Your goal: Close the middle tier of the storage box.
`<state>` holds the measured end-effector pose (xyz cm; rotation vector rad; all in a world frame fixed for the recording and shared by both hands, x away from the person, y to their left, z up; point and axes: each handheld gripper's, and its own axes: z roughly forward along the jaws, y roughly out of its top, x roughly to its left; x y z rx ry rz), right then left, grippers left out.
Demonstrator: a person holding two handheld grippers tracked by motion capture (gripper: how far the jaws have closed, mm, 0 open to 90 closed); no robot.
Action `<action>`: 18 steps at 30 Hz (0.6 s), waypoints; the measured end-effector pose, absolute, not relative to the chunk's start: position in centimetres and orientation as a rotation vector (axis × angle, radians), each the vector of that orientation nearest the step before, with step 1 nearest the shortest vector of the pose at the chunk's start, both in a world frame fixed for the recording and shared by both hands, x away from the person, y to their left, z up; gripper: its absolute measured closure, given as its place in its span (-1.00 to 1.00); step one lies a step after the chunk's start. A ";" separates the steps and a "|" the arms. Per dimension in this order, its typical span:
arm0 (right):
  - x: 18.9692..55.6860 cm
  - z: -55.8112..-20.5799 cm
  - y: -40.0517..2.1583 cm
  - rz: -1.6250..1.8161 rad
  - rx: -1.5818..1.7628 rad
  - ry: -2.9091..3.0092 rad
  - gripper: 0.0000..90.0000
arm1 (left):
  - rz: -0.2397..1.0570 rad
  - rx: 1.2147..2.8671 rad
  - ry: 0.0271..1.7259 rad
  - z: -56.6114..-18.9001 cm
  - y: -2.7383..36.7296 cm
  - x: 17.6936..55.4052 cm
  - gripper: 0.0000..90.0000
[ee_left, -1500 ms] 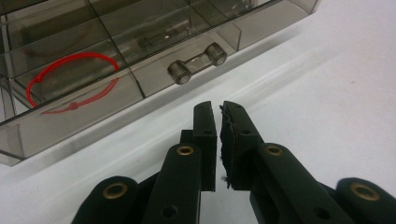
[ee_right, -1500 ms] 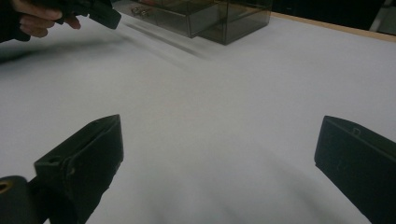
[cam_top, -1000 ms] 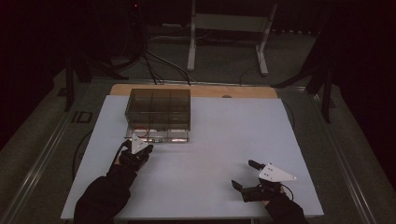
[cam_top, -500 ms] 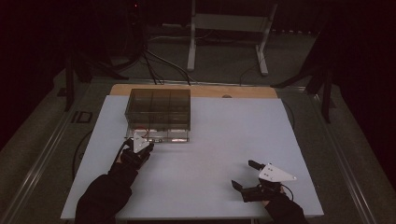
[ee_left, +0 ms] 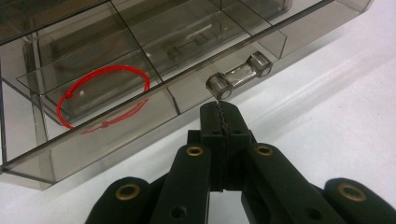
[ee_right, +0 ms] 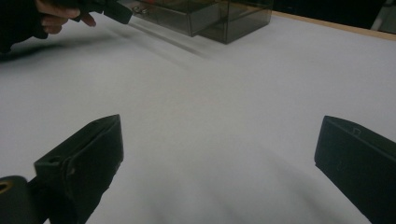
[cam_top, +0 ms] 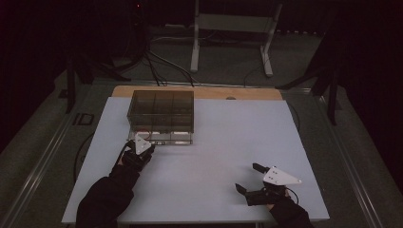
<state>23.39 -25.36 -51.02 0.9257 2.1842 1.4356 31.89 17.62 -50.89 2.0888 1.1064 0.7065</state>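
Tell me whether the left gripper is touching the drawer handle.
Cannot tell. In the left gripper view the shut left gripper tip sits right at the clear drawer handle, with neither contact nor a gap plainly visible.

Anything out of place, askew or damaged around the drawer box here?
Nothing stands out. The smoky plastic drawer box sits square on the white table, undamaged; a red string loop lies inside the bottom drawer, and nothing is spilled.
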 end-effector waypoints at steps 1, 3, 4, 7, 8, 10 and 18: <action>23.4 -51.0 -25.4 1.434 0.925 2.186 -0.97 | 0.701 2.082 1.109 -50.9 17.7 31.9 1.00; 23.4 -51.0 -25.4 1.438 0.927 2.180 -0.97 | 0.703 2.078 1.110 -50.9 17.8 32.0 1.00; 23.4 -51.0 -25.4 1.440 0.927 2.178 -0.97 | 0.706 2.069 1.114 -50.8 17.8 32.1 1.00; 23.4 -51.0 -25.4 1.436 0.927 2.183 -0.97 | 0.705 2.065 1.115 -50.7 17.9 32.2 1.00; 23.4 -51.0 -25.4 1.439 0.930 2.181 -0.97 | 0.707 2.064 1.115 -50.7 17.8 32.2 1.00; 23.4 -51.0 -25.4 1.441 0.927 2.178 -0.97 | 0.706 2.064 1.116 -50.7 17.9 32.3 1.00; 23.4 -51.0 -25.4 1.435 0.929 2.182 -0.97 | 0.706 2.061 1.120 -50.7 17.9 32.5 1.00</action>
